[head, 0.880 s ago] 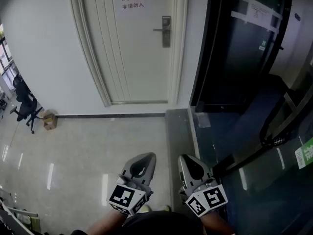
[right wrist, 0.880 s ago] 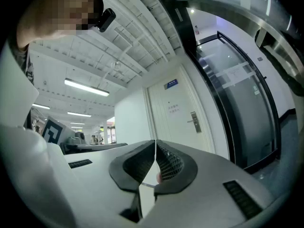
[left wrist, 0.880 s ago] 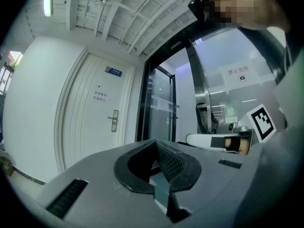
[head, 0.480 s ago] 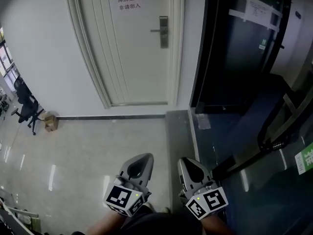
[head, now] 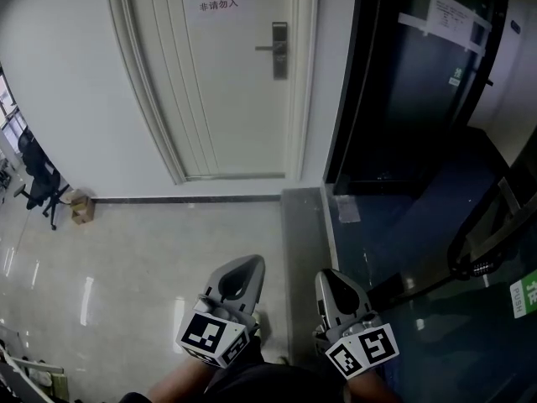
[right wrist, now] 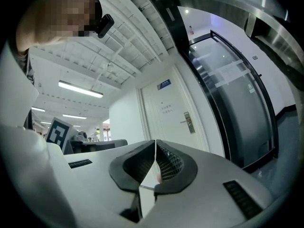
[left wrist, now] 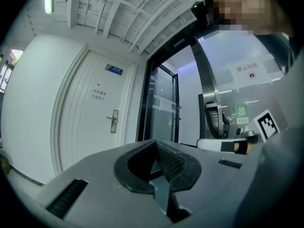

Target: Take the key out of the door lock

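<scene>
A white door [head: 226, 82] stands ahead with a metal lock plate and lever handle [head: 278, 50] on its right side. The lock plate also shows small in the left gripper view [left wrist: 114, 121] and the right gripper view [right wrist: 188, 122]. No key can be made out at this distance. My left gripper [head: 244, 267] and right gripper [head: 329, 277] hang low in front of the person's body, side by side and far from the door. Both have their jaws pressed together with nothing between them [left wrist: 154, 144] [right wrist: 155, 143].
A paper sign [head: 218, 0] is stuck high on the door. A black-framed glass door [head: 419, 74] stands to the right, with a dark mat below it. At far left are an office chair [head: 38, 187] and a small cardboard box [head: 80, 206] by the wall.
The head view has shifted slightly, so the door and lock sit a little higher and further left. Both grippers stay low, close together and shut.
</scene>
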